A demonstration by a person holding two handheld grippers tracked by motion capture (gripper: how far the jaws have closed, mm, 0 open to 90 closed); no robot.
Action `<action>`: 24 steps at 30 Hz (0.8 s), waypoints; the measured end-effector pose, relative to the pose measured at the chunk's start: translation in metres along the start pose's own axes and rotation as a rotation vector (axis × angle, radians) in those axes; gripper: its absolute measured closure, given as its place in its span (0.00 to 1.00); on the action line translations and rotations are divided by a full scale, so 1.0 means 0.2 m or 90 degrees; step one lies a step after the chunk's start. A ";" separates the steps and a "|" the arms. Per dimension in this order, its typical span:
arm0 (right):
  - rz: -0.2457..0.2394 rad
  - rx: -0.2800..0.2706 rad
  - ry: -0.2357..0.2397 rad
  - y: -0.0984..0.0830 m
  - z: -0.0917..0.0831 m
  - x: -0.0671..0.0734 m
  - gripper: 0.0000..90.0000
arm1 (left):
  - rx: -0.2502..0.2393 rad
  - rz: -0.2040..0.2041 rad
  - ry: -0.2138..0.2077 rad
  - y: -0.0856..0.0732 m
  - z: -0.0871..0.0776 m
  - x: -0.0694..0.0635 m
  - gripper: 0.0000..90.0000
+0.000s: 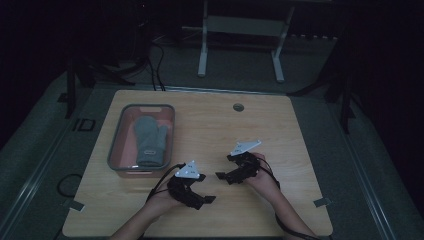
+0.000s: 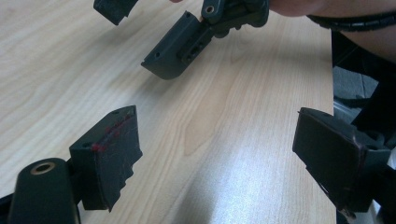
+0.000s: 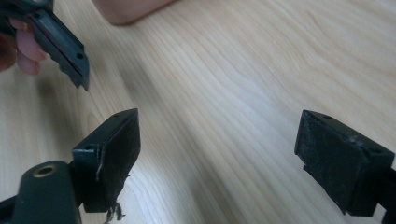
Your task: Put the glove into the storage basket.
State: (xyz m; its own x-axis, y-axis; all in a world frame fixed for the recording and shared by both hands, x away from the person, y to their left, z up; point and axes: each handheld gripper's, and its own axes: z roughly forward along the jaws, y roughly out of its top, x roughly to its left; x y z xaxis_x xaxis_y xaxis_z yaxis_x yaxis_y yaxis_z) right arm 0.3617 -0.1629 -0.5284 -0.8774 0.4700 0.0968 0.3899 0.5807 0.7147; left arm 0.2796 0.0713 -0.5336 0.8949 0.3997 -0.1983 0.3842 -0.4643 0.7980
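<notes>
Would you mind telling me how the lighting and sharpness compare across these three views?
High view: dim and underexposed, the room almost black, the grey mitten in its tray still legible. Left gripper view: bright, with glare on the table. Right gripper view: bright, wood grain smeared by blur.

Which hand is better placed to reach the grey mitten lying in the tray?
Left, probably. The left gripper sits just off the tray's near corner, close to the mitten, with jaws open and empty. The right gripper is farther away.
</notes>
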 end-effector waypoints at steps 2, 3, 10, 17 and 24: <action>0.003 0.003 -0.004 -0.03 0.00 -0.01 0.16 | 0.009 0.010 -0.002 -0.01 0.02 -0.01 0.17; 0.004 0.004 -0.009 -0.04 0.00 -0.01 0.16 | 0.011 0.015 -0.005 -0.02 0.03 -0.01 0.17; -0.020 -0.014 -0.047 -0.15 -0.01 -0.02 0.16 | 0.029 0.042 -0.012 -0.05 0.09 -0.04 0.17; -0.039 -0.005 -0.068 -0.21 0.02 -0.02 0.16 | 0.023 0.044 -0.021 -0.08 0.11 -0.04 0.17; -0.035 -0.018 -0.076 -0.21 0.01 -0.03 0.16 | 0.021 0.047 -0.021 -0.09 0.11 -0.04 0.17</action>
